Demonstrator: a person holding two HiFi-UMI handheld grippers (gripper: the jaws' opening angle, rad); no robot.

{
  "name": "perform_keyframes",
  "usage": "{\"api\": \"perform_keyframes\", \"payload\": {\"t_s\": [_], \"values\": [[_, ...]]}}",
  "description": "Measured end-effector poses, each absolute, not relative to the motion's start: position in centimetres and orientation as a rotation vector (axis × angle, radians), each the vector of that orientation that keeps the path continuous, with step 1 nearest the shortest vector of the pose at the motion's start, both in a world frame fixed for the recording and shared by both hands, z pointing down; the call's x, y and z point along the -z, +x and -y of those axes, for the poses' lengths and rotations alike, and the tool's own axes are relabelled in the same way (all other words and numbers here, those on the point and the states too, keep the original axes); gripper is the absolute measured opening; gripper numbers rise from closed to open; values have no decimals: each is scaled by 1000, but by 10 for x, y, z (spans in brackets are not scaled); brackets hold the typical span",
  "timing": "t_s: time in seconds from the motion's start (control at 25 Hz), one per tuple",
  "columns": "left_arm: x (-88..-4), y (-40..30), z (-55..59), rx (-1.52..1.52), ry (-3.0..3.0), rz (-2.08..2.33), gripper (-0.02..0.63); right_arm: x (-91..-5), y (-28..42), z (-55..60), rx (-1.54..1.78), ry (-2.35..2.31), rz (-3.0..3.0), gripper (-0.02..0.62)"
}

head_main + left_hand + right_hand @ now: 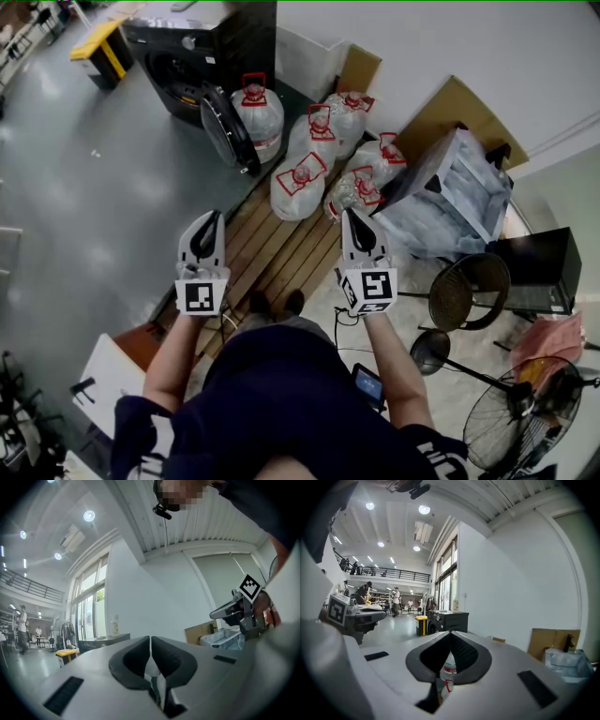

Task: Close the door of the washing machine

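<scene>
The dark washing machine point(187, 52) stands at the far end of the floor, its round door point(228, 129) swung open to the right. Both grippers are held level in front of me, well short of the machine and touching nothing. My left gripper point(215, 218) has its jaws closed tip to tip with nothing between them point(150, 640). My right gripper point(352, 216) is likewise shut and empty point(449, 634). From the right gripper view the machine point(449, 620) is straight ahead in the distance. Each gripper shows in the other's view: the right one point(236, 611) and the left one point(358, 616).
Several large water jugs point(302, 183) with red handles lie beside the open door on a wooden pallet point(272, 248). A yellow box point(101, 45) stands left of the machine. To the right are a plastic-wrapped bundle point(455, 197), fans point(520, 412) and a round stool point(469, 291).
</scene>
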State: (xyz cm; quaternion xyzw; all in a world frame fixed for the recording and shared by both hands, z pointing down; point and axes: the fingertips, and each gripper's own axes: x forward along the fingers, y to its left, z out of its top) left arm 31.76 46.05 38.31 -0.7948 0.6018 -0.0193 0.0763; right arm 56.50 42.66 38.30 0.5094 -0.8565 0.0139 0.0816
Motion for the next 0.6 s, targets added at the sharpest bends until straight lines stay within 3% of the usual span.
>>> {"api": "perform_keyframes", "payload": {"t_s": [0.28,0.4,0.6], "values": [[-379,325,-459,14,-2411,-1757,44,-386,571,-427,-59,1524,2556,20],[-384,327,-458,37,-2439,-1753,142,-389,575,-430,-71,1518,2550,20],[-388,333,-451,68,-2460,-1712,227,-397,583,-431,-97,1514,2537,20]]}}
